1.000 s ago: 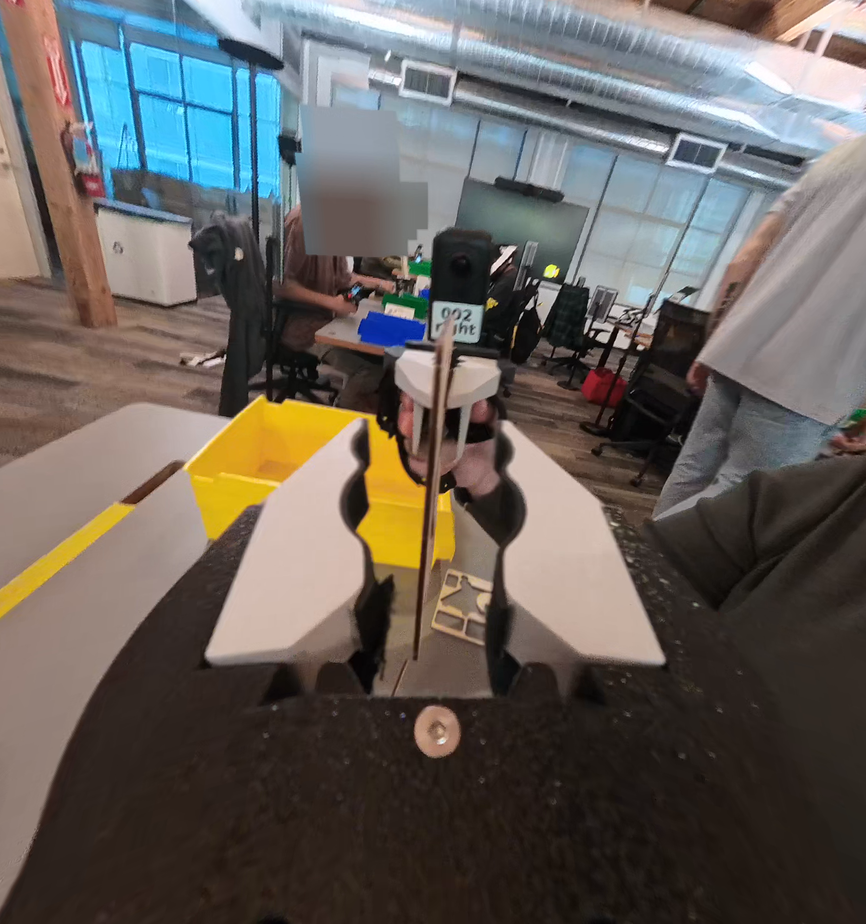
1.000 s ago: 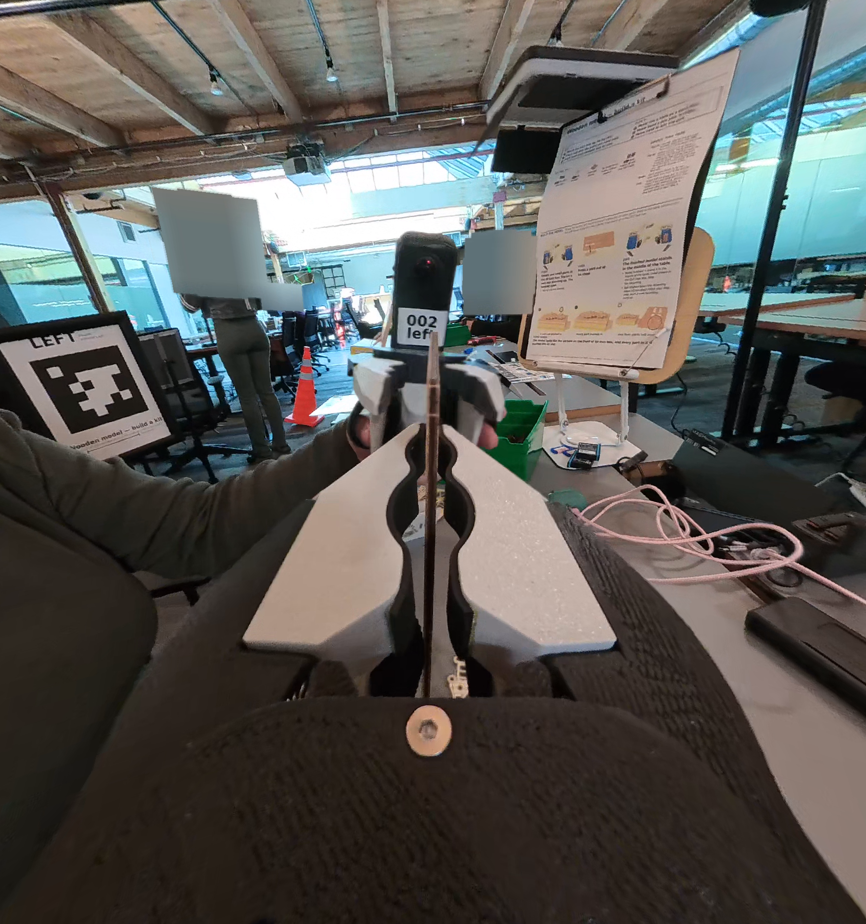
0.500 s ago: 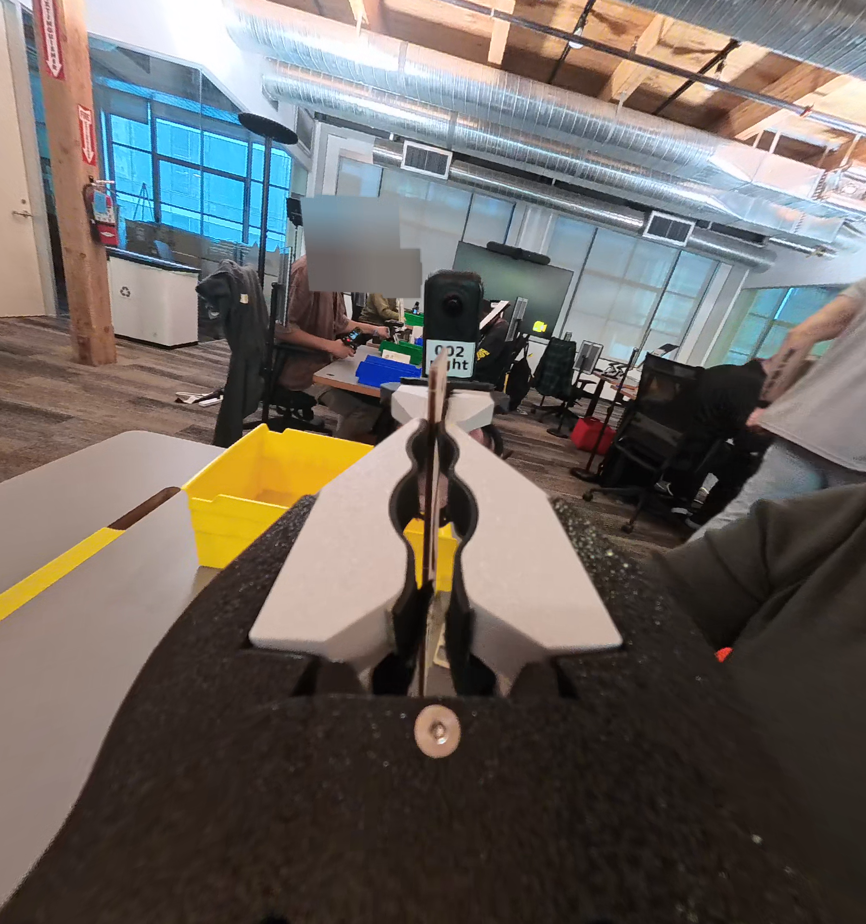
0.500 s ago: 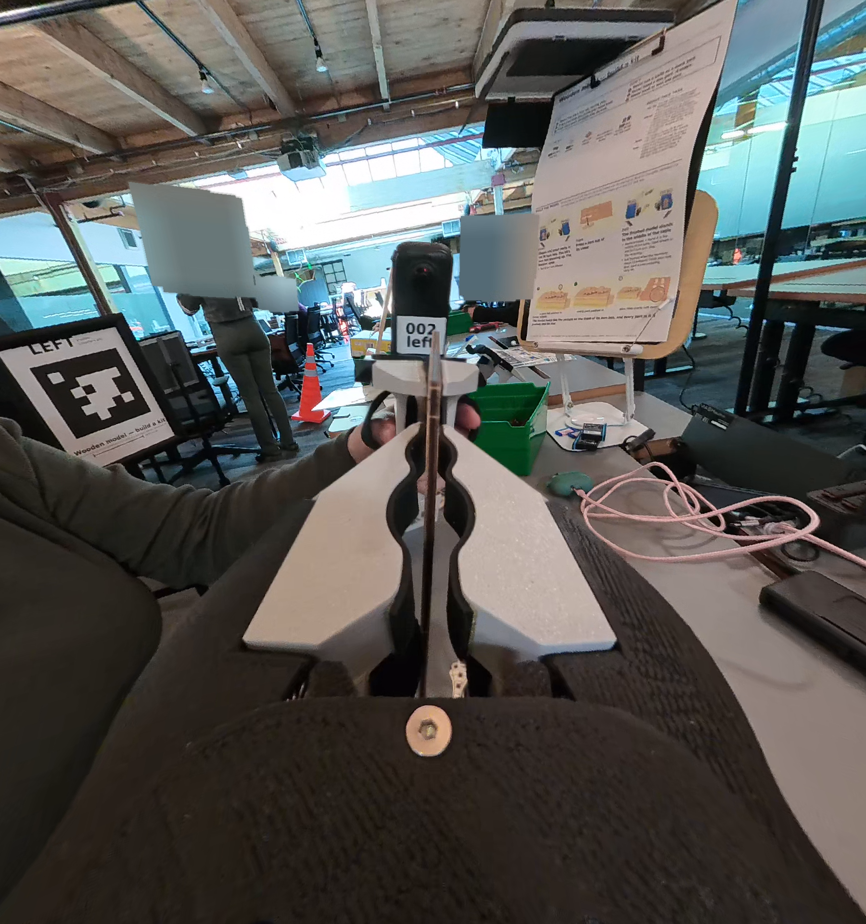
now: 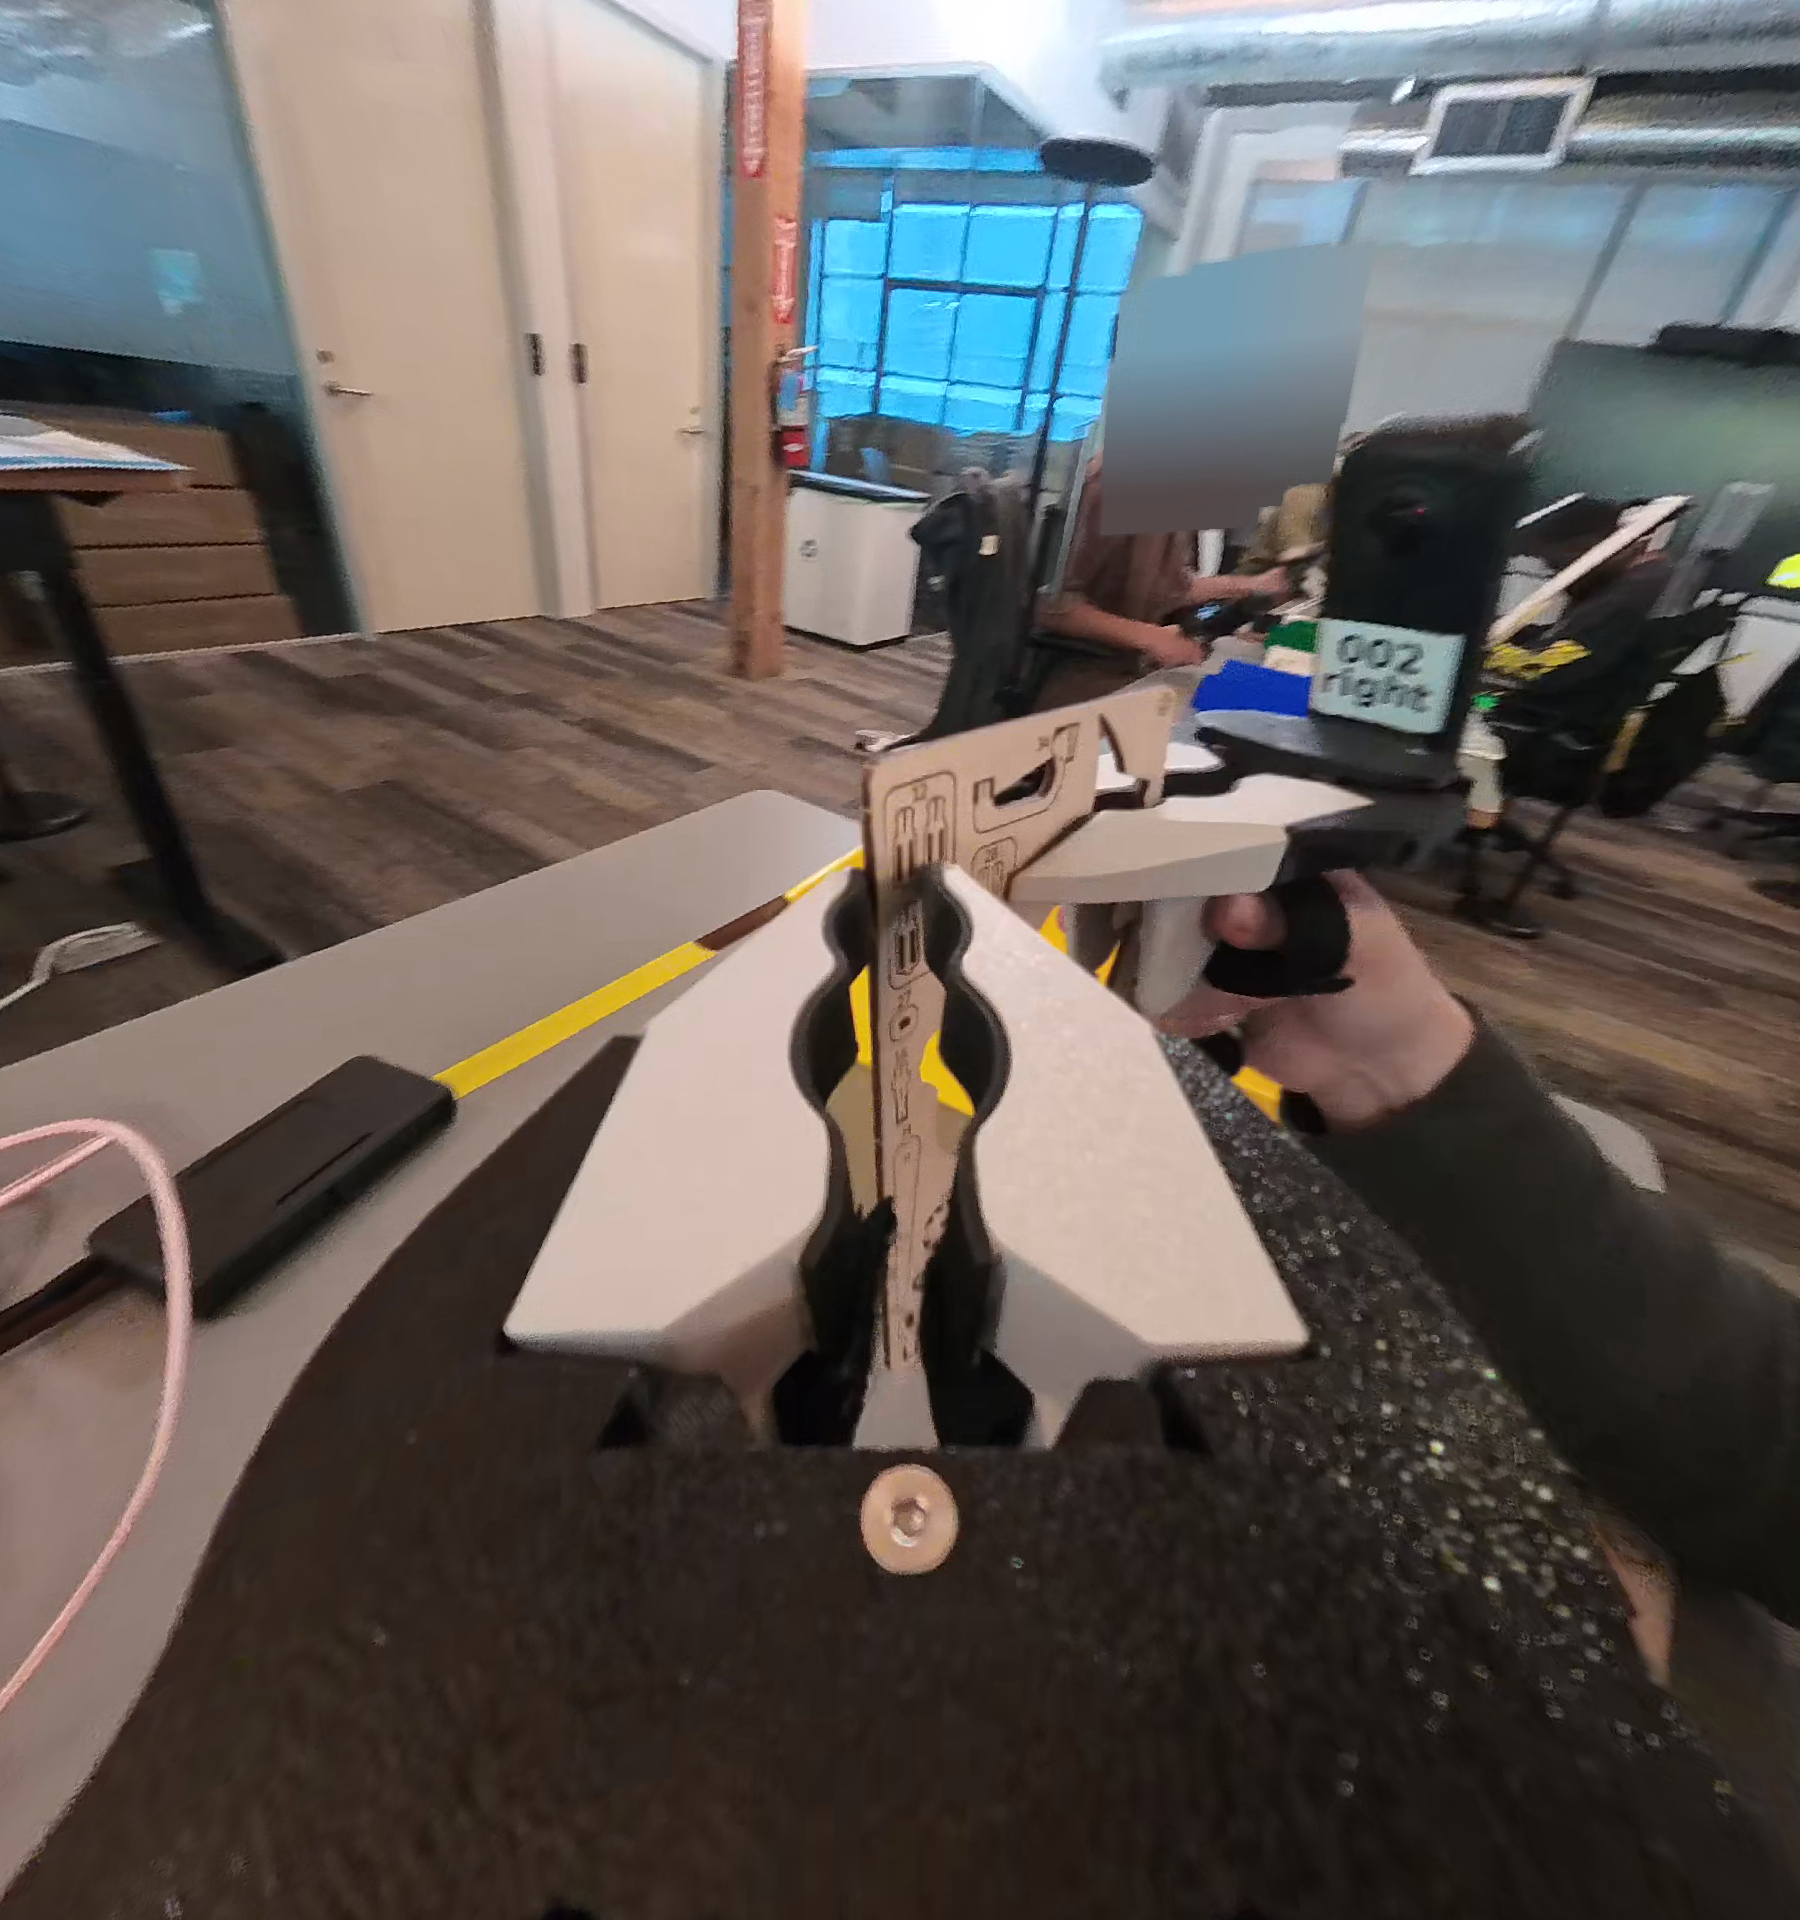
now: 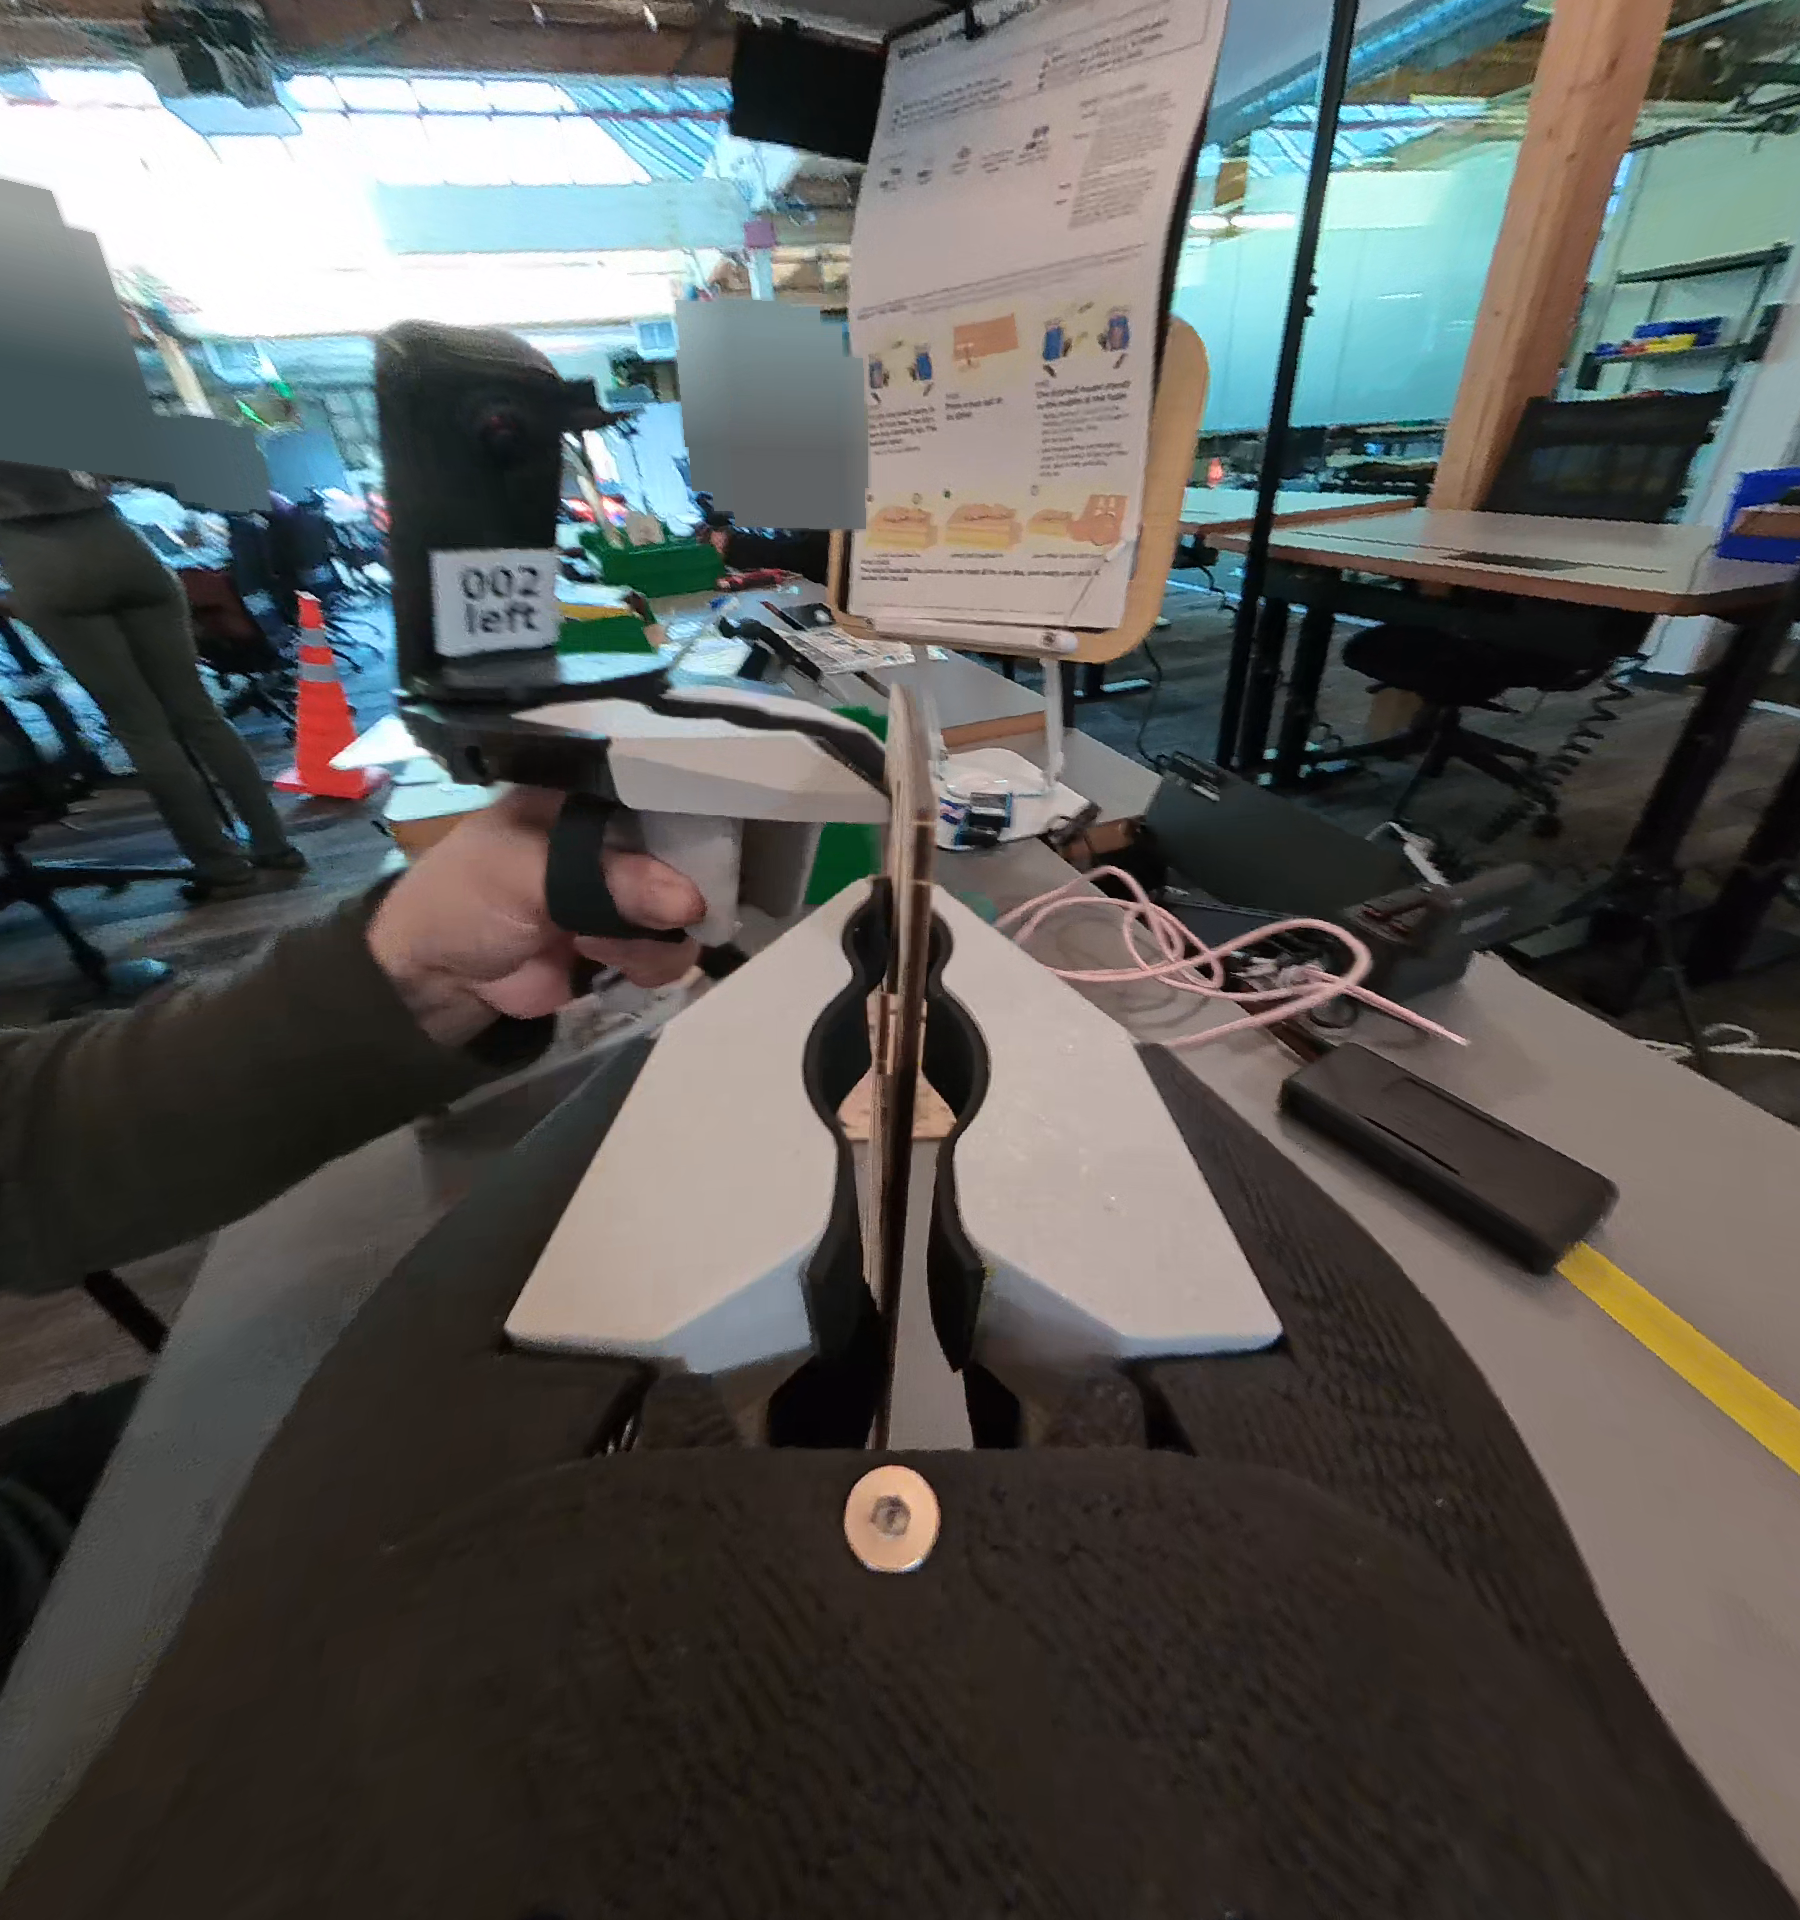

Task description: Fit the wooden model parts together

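A thin wooden sheet of laser-cut model parts [image 5: 979, 821] stands on edge in the air between both grippers. My left gripper [image 5: 901, 894] is shut on its near end, and the sheet's face turns slightly to the right. The right gripper [image 5: 1041, 873], held in a hand, grips the sheet's far end from the right. In the right wrist view, my right gripper [image 6: 901, 904] is shut on the sheet [image 6: 906, 810], seen edge-on. The left gripper [image 6: 854, 779] pinches it from the left. A small wooden piece [image 6: 932, 1117] shows between the fingers, under the sheet.
The grey table [image 6: 1498, 1351] carries a yellow tape line [image 6: 1706, 1361], a flat black box [image 6: 1447, 1153] and a tangled pink cable [image 6: 1187, 945]. An instruction sheet on a stand [image 6: 1021, 312] rises at the back, with a green bin [image 6: 844, 852] beside it. The box [image 5: 272, 1174] and cable [image 5: 148, 1247] lie left. Only a small space, under 4 cm, lies between the two pairs of fingers.
My left gripper went from open to shut on the sheet. Both grippers then swung round, so they now meet the sheet at an angle instead of head-on. The right stayed shut.
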Demonstrator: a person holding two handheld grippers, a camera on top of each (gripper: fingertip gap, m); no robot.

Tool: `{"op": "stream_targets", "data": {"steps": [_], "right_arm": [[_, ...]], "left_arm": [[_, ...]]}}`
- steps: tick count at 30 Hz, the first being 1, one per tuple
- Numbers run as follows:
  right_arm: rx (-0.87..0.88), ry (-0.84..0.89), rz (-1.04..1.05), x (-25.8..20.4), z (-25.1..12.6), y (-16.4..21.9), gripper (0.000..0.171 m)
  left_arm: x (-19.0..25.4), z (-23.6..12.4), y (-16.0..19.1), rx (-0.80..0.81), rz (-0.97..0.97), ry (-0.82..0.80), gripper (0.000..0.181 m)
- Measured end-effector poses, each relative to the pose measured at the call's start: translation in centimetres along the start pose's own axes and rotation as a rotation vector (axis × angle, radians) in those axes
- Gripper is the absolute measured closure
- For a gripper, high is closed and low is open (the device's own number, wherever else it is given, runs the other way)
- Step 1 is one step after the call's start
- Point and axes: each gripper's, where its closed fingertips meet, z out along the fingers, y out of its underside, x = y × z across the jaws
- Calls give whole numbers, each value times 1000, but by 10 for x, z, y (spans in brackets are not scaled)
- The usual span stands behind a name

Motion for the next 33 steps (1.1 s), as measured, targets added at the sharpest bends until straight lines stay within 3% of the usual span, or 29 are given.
{"op": "stream_targets", "data": {"steps": [8,12,15,17,20,21,23,24,28,33], "right_arm": [[-31,10,-14,6,4,10,171],[98,-103,63,-7,-2,-10,170],[215,-215,123,-20,-9,-28,171],[261,-276,155,-26,-15,-36,171],[249,-329,143,-35,-16,-37,171],[234,-301,120,-34,-16,-36,166],[187,-111,-13,-16,-20,-35,136],[181,-34,-105,-12,-26,-38,130],[-10,18,-352,-27,-33,-25,133],[-153,-8,-426,-38,-30,-8,157]], "left_arm": [[-9,1,10,9,-16,-37,172],[8,-8,-9,180,-179,173,173],[25,-9,-5,159,-204,303,151],[43,-9,-3,145,-188,402,146],[57,-10,-11,201,-134,451,181],[57,-9,-11,193,-114,433,181],[52,-4,0,92,-53,360,180],[50,-3,7,38,14,319,180],[55,-3,28,-159,222,263,181],[62,-4,41,-290,338,266,180]]}}
